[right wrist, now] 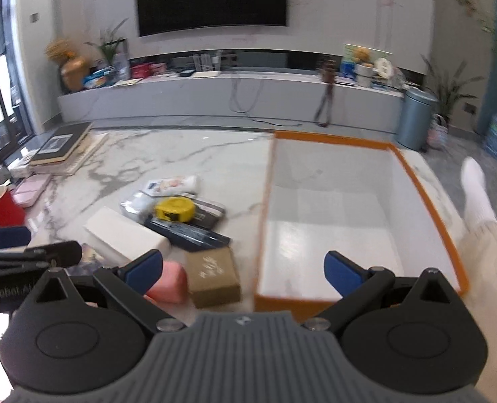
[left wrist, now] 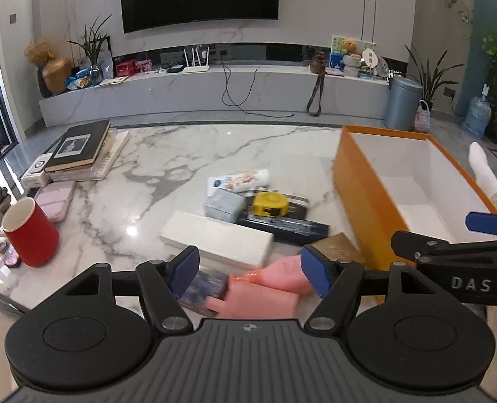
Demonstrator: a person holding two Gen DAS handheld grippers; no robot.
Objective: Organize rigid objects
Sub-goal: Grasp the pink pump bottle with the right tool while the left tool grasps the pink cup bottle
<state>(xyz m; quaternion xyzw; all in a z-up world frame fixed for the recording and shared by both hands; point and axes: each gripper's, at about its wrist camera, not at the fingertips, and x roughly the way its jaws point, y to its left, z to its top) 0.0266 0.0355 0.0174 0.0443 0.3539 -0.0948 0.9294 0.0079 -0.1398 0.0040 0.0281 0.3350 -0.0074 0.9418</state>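
Observation:
An orange box (left wrist: 359, 198) with a white inside stands open on the marble table (left wrist: 181, 154); it also shows in the right wrist view (right wrist: 426, 201). A pile lies left of it: yellow tape measure (left wrist: 270, 204), white long box (left wrist: 216, 238), grey packet (left wrist: 223, 205), white tube (left wrist: 248, 179), black flat case (left wrist: 282, 223), brown box (right wrist: 213, 277), pink items (left wrist: 265, 285). My left gripper (left wrist: 250, 272) is open above the pink items. My right gripper (right wrist: 243, 270) is open above the orange box's near left corner.
A red cup (left wrist: 30, 231) and a pink case (left wrist: 55, 198) stand at the table's left. A stack of books (left wrist: 77, 149) lies at the far left. A leg in a white sock (right wrist: 476, 194) is right of the box.

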